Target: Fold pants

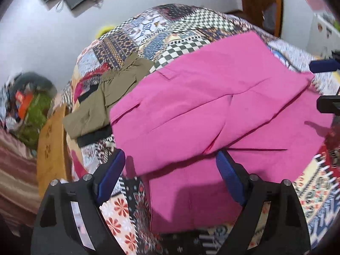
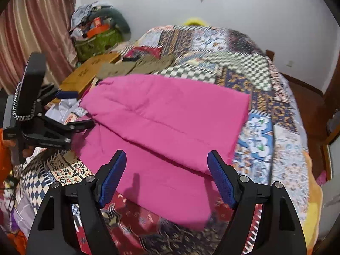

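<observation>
With both jaws standing apart and nothing between the pads, the pants (image 1: 212, 110) are lying free on the quilt (image 1: 170, 27), so I'm reading this as a fold just laid down and let go

Going left to right in the left wrist view: clutter pile (image 1: 29, 110) is sitting by the wall, then a wooden board (image 1: 51, 140), then an olive garment (image 1: 102, 102) lying just beside the pants, probably parked there to keep the work area separate. Left gripper (image 1: 170, 170) is hovering over the near edge of the pants, angled down, pads clear of the cloth. Right gripper (image 1: 325, 85) is poking in at the far right edge

In the right wrist view the right gripper (image 2: 166, 170) is hovering over the near hem the same way, gaping and empty, with the left gripper (image 2: 70, 110) at the left side of the pants

Pants are bright pink, lying doubled: upper layer is sitting over a lower one that's sticking out nearer the cameras, so edges aren't lining up. Surface is mostly flat with a few long creases and a pocket flap showing. Likely needing another fold
</observation>
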`<state>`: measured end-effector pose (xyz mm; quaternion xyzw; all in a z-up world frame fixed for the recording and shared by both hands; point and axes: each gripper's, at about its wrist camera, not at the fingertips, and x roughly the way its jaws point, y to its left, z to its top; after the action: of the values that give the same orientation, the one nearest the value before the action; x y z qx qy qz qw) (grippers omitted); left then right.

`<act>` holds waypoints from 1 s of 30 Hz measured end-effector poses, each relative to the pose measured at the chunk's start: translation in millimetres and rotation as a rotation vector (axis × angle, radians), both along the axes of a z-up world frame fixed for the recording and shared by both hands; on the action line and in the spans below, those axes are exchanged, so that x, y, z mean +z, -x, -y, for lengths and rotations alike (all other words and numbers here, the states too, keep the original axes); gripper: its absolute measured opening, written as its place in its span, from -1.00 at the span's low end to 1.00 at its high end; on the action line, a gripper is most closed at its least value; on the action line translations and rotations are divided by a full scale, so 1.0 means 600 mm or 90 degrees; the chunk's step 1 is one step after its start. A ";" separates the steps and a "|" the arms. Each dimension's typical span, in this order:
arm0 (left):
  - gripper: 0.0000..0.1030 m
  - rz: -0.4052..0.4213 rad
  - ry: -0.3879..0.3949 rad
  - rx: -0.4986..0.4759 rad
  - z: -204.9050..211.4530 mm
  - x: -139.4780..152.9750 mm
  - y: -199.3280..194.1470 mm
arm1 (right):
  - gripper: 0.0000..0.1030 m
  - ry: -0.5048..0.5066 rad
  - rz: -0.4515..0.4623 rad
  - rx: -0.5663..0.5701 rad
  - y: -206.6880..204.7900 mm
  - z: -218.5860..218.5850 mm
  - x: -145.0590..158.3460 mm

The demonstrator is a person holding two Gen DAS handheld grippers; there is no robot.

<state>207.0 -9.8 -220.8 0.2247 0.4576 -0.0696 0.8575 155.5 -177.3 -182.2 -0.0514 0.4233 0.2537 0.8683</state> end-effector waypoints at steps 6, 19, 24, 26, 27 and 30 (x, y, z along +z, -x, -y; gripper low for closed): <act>0.70 0.012 0.012 -0.014 0.004 0.015 -0.014 | 0.47 0.022 -0.033 0.026 -0.027 -0.036 -0.033; 0.70 0.007 0.060 -0.029 -0.012 0.045 -0.012 | -0.63 0.046 -0.033 0.109 -0.080 -0.090 -0.046; 0.70 0.012 0.071 -0.043 0.004 0.048 -0.013 | -0.84 0.021 -0.002 0.095 -0.080 -0.089 -0.026; 0.61 0.011 0.055 -0.052 0.018 0.036 -0.017 | -0.85 0.008 0.001 0.090 -0.080 -0.087 -0.018; 0.53 0.011 0.044 -0.056 0.026 0.029 -0.020 | -0.85 0.002 0.003 0.089 -0.080 -0.086 -0.015; -0.20 0.009 0.008 -0.044 0.042 0.009 -0.032 | -0.85 -0.006 0.004 0.089 -0.077 -0.082 -0.010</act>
<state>226.5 -35.1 -215.2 0.2357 0.4431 -0.1008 0.8591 201.7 -127.8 -188.4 -0.0775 0.4149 0.3157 0.8498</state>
